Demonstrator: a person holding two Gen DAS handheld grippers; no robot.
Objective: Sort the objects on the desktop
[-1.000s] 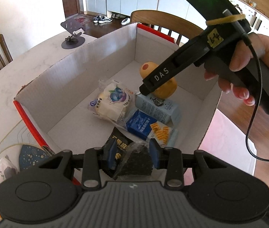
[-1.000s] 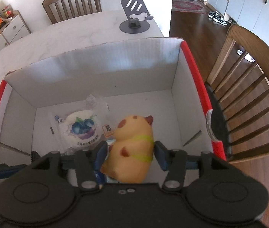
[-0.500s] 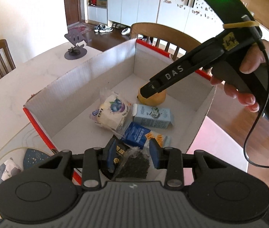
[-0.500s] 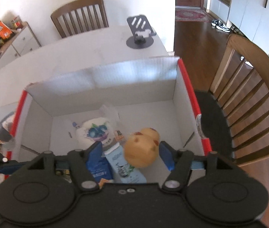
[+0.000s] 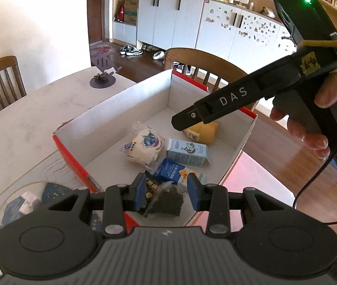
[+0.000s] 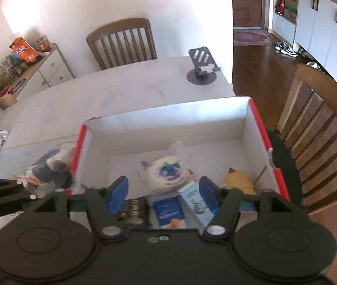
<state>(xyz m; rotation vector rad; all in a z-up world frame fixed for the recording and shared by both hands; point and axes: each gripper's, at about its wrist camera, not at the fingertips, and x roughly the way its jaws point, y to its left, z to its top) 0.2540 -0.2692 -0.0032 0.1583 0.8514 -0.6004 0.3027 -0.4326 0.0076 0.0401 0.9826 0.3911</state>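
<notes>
In the left wrist view, the left gripper [image 5: 164, 193] sits at the bottom centre of the frame, its blue pads pinching a dark crinkled snack packet [image 5: 162, 198] that hangs over the near corner of the white cardboard box [image 5: 125, 99] with red outer edges. Inside the box, mid-frame, lie a clear-wrapped bun with a blueberry label [image 5: 144, 146], a pale blue carton [image 5: 188, 153] on its side just right of it, a dark blue packet [image 5: 172, 171] below the carton, and a yellow plush toy [image 5: 202, 131] toward the far right wall, partly hidden behind the other tool's black finger. A hand [image 5: 320, 123] at the right edge of the frame grips that tool's handle.

In the right wrist view, the right gripper [image 6: 163, 191] stands at the lower centre with its jaws spread wide and nothing pressed between the pads; the box contents show beyond them. At the left of this frame, outside the box, a blurred dark wrapped item [image 6: 47, 169] rests on the table [image 6: 125, 87]. A black phone stand [image 6: 201, 67] stands near the table's far corner, upper right of centre
</notes>
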